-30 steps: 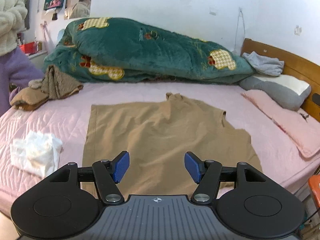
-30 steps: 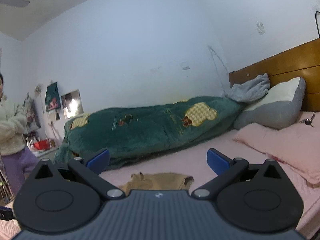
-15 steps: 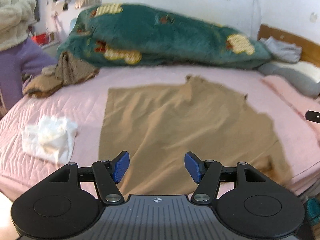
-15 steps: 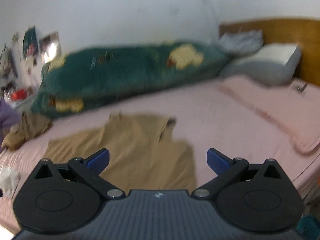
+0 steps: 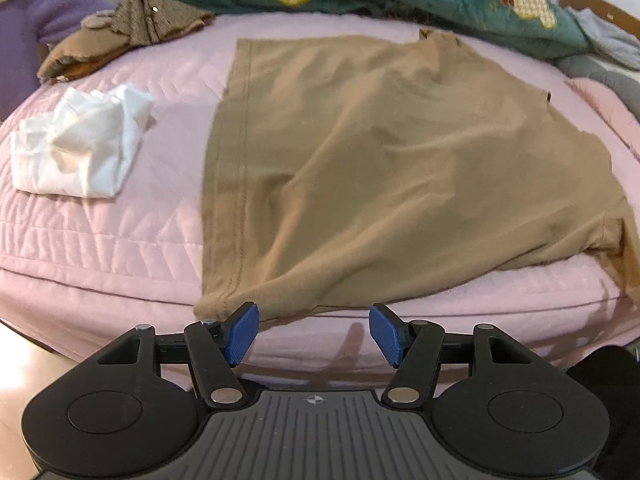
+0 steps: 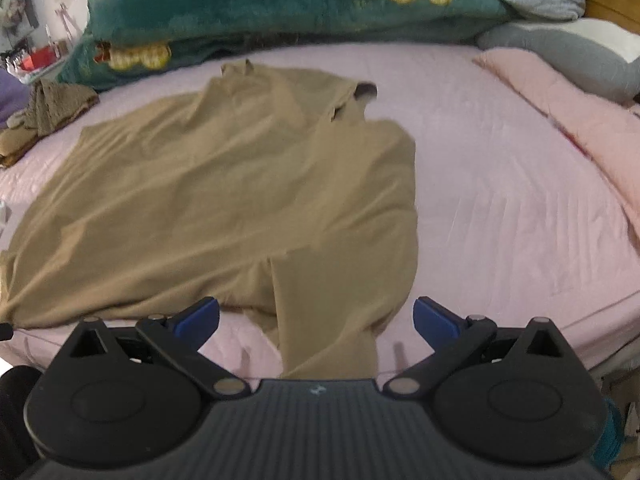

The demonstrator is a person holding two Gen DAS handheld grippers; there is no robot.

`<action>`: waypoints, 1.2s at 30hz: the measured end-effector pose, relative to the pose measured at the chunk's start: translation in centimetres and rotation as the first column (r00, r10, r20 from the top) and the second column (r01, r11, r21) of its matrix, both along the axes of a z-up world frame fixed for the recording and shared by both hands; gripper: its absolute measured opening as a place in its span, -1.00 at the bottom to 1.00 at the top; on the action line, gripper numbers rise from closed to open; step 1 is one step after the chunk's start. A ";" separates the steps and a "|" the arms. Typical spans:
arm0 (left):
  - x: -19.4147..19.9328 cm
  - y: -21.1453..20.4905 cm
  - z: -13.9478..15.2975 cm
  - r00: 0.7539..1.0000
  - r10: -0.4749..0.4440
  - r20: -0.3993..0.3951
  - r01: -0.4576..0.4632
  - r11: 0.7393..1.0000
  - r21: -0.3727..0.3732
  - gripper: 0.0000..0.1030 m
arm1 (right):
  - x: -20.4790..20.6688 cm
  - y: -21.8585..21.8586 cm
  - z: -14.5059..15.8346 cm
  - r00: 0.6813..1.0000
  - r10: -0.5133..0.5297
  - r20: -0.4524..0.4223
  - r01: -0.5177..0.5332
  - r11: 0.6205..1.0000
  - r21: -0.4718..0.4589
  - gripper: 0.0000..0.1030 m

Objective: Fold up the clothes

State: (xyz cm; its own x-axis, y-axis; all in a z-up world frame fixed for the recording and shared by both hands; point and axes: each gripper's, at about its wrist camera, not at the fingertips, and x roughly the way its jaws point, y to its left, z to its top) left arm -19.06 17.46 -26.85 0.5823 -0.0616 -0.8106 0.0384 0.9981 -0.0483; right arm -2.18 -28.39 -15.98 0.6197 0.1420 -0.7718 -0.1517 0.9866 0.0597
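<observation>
While the tan cotton shirt [image 5: 400, 168] drapes the pink quilted bed's [image 5: 100, 240] near edge, left gripper [image 5: 314, 334] and right gripper [image 6: 316, 320] hover spread, empty.

Views, two: my left wrist camera, near the bed's [image 5: 100, 240] edge, angled down over the tan shirt's [image 5: 380, 160] hem; my right wrist camera likewise, toward its sleeve; both share shirt [image 6: 220, 200], green quilt [image 6: 280, 4].
</observation>
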 end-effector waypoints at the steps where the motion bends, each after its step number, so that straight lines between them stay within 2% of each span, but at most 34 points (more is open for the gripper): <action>1: 0.2 -0.1 -0.2 1.000 -0.002 -0.001 0.002 1.000 0.003 0.23 | 0.1 0.2 -0.5 1.000 -0.011 -0.017 0.011 1.000 -0.003 1.00; 5: 1.0 -0.3 -1.0 1.000 -0.009 0.000 0.009 1.000 0.016 0.23 | 0.7 0.5 -1.8 0.998 -0.032 -0.059 0.032 0.999 -0.002 1.00; 6: 1.2 -0.3 -1.1 1.000 -0.010 0.003 0.010 1.000 0.017 0.26 | 0.9 0.6 -2.0 0.998 -0.030 -0.063 0.030 1.000 -0.009 1.00; 7: 1.4 -0.4 -1.3 1.000 -0.016 0.009 0.016 1.000 0.019 0.41 | 1.1 0.7 -2.2 0.997 -0.028 -0.070 0.027 0.999 -0.016 1.00; 8: 1.6 -0.7 -1.3 0.999 -0.029 0.021 0.029 0.999 0.021 0.48 | 1.3 0.7 -2.5 0.997 -0.030 -0.077 0.028 0.999 -0.021 1.00; 13: 2.3 -1.9 -1.6 0.997 -0.061 0.046 0.058 0.996 0.063 0.57 | 2.3 0.6 -3.9 0.994 -0.050 -0.098 0.047 0.998 -0.032 1.00; 20: 2.7 -1.9 -1.7 0.996 -0.068 0.059 0.063 0.995 0.079 0.57 | 2.8 1.5 -5.5 0.994 -0.002 -0.110 -0.004 0.998 -0.060 1.00; 23: 2.8 -1.9 -1.8 0.994 -0.073 0.078 0.067 0.995 0.070 0.49 | 2.6 1.7 -5.9 0.995 0.029 -0.093 -0.036 0.997 -0.068 1.00; 25: 2.8 -1.8 -1.8 0.993 -0.073 0.089 0.067 0.996 0.061 0.28 | 2.6 1.1 -5.7 0.997 0.053 -0.057 -0.054 0.998 -0.025 0.92; 26: 2.8 -1.8 -1.8 0.993 -0.072 0.093 0.067 0.996 0.062 0.21 | 2.6 0.9 -5.6 0.997 0.060 -0.043 -0.061 0.998 -0.016 0.80; 27: 2.8 -1.8 -1.7 0.993 -0.072 0.097 0.066 0.996 0.061 0.06 | 2.6 0.7 -5.5 0.998 0.063 -0.032 -0.063 0.998 -0.018 0.54; 28: 2.9 -1.7 -1.6 0.993 -0.069 0.097 0.063 0.996 0.058 -0.10 | 2.6 0.5 -5.3 0.998 0.067 -0.022 -0.068 0.997 -0.021 0.40; 29: 3.0 -1.6 -1.5 0.993 -0.063 0.096 0.057 0.997 0.055 -0.19 | 2.7 0.3 -5.0 0.997 0.073 -0.016 -0.073 0.997 -0.012 0.04; 30: 3.1 -1.6 -1.4 0.994 -0.058 0.094 0.053 0.997 0.053 -0.36 | 2.8 0.1 -4.8 0.997 0.078 -0.013 -0.078 0.997 0.004 -0.49; 31: 3.2 -1.4 -1.2 0.994 -0.055 0.091 0.051 0.998 0.047 -0.52 | 3.0 0.1 -4.6 0.995 0.094 -0.015 -0.093 0.995 0.021 -0.67; 33: 3.4 -1.2 -0.7 0.994 -0.054 0.092 0.051 0.998 0.036 -0.75 | 3.1 0.2 -4.2 0.991 0.131 -0.018 -0.130 0.991 0.042 -0.78; 36: 3.3 -1.0 1.0 0.990 -0.060 0.124 0.057 0.998 0.032 -0.83 | 3.2 0.4 -2.8 0.988 0.152 -0.010 -0.151 0.986 0.063 -0.79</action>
State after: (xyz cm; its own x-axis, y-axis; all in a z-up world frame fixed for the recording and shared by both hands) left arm -15.78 16.41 -25.82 0.6752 -0.0765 -0.7337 0.1005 0.9949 -0.0113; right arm 0.98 -27.94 -18.74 0.5762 0.2814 -0.7673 -0.2981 0.9465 0.1233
